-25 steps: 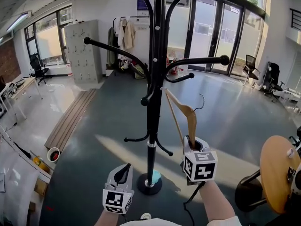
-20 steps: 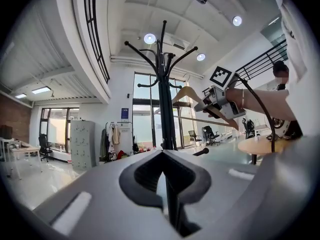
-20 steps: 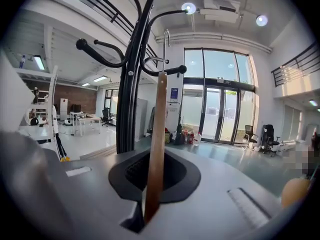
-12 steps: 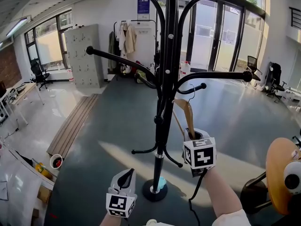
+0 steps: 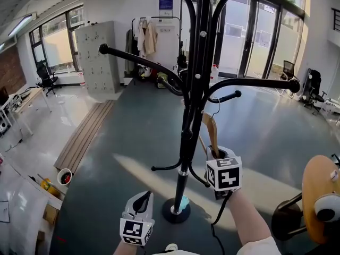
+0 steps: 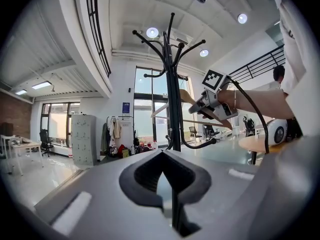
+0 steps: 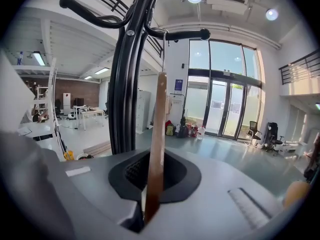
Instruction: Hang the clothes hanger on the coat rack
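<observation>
Black coat rack (image 5: 194, 89) stands mid-scene on the grey floor (image 5: 122, 142), its pole rising from a round base (image 5: 175, 212) and its curved arms spreading left and right. The right claw (image 5: 217, 154) sits just right of the pole, shut tight on the lower end of a wooden clothes hanger (image 5: 211, 132). The hanger stands nearly upright out of the claw, close beside the pole. Its wire hook (image 7: 163, 51) reaches up to a short ball-tipped arm (image 7: 185, 34) of the rack; whether the hook rests on that arm cannot be told. The left claw (image 5: 141, 198) is low and near, left of the base and well apart from the hanger, its jaws together with nothing between them.
</observation>
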